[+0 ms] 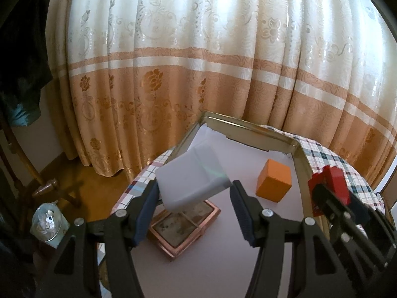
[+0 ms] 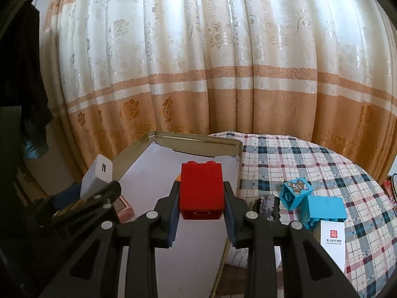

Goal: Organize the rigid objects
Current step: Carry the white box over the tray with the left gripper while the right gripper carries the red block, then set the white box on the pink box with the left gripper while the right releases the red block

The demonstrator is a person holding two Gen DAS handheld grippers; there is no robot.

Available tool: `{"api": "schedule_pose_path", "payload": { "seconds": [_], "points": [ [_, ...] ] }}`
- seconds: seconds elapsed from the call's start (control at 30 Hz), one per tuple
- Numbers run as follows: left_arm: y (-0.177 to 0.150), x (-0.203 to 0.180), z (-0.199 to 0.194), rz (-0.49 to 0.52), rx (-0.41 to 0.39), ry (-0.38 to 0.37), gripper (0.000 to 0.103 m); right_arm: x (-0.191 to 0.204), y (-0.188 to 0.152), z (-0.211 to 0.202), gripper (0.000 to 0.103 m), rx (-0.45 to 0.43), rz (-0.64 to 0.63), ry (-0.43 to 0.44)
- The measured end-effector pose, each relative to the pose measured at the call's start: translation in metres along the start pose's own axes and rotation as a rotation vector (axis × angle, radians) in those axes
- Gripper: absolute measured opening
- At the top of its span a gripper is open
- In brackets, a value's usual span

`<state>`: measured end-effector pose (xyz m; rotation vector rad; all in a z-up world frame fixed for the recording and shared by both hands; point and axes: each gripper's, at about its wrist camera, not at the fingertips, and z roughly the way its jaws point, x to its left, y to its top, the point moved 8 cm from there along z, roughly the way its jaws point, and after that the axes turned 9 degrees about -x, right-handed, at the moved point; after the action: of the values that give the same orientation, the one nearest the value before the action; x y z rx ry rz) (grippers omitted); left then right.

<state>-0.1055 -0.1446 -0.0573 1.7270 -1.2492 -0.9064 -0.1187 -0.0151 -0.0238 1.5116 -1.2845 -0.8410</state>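
My left gripper (image 1: 194,191) is shut on a white rectangular block (image 1: 191,173) and holds it tilted above the gold tin tray (image 1: 250,129). In the tray lie an orange cube (image 1: 274,183) and a copper-framed square box (image 1: 184,226). My right gripper (image 2: 201,195) is shut on a red toy brick (image 2: 201,188) over the tray's right edge (image 2: 196,140). The red brick also shows in the left wrist view (image 1: 332,183). The white block shows in the right wrist view (image 2: 95,177).
A plaid cloth (image 2: 310,164) covers the table. On it lie a blue bear brick (image 2: 296,191), a plain blue brick (image 2: 325,209), a white card (image 2: 332,238) and a small dark ridged object (image 2: 268,204). A curtain (image 1: 198,62) hangs behind. A glass jar (image 1: 47,221) stands on the left.
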Motion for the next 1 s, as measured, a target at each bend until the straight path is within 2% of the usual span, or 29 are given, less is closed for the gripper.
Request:
{"api": "schedule_pose_path", "payload": {
  "seconds": [0.17,0.23,0.43,0.5,0.53,0.57,0.8,0.9,0.93,0.97,1.0],
  "points": [
    [0.001,0.001,0.003,0.007,-0.001,0.013,0.055,0.005,-0.006,0.005,0.034,0.017,-0.029,0.005],
    [0.0,-0.002,0.003,0.008,0.008,0.004,0.048,0.007,-0.008,0.007,0.034,0.029,-0.032,0.01],
    [-0.002,-0.002,0.002,0.005,0.011,0.003,0.05,0.006,-0.014,0.01,0.035,0.052,-0.022,0.022],
    [-0.002,-0.001,0.0,0.001,0.008,0.009,0.054,0.007,-0.013,0.009,0.035,0.048,-0.015,0.03],
    [-0.002,0.001,0.0,-0.006,0.007,0.019,0.06,0.007,-0.013,0.009,0.035,0.045,-0.011,0.033],
    [-0.002,0.002,-0.001,-0.018,0.004,0.01,0.062,0.006,-0.013,0.009,0.035,0.046,-0.006,0.037],
    [-0.002,0.0,-0.003,-0.017,-0.004,0.012,0.067,0.001,-0.014,0.01,0.035,0.052,0.024,0.036],
    [-0.001,0.0,-0.006,-0.022,-0.012,0.025,0.067,-0.006,-0.016,0.01,0.047,0.063,0.061,0.023],
    [0.001,0.002,-0.011,-0.026,-0.035,0.041,0.071,-0.01,-0.016,0.01,0.056,0.065,0.079,0.014],
    [0.003,0.005,-0.015,-0.031,-0.056,0.062,0.084,-0.017,-0.017,0.009,0.068,0.064,0.107,-0.003],
    [0.005,0.011,-0.023,-0.049,-0.097,0.099,0.092,-0.023,-0.016,0.007,0.072,0.057,0.135,-0.023]
  ]
}}
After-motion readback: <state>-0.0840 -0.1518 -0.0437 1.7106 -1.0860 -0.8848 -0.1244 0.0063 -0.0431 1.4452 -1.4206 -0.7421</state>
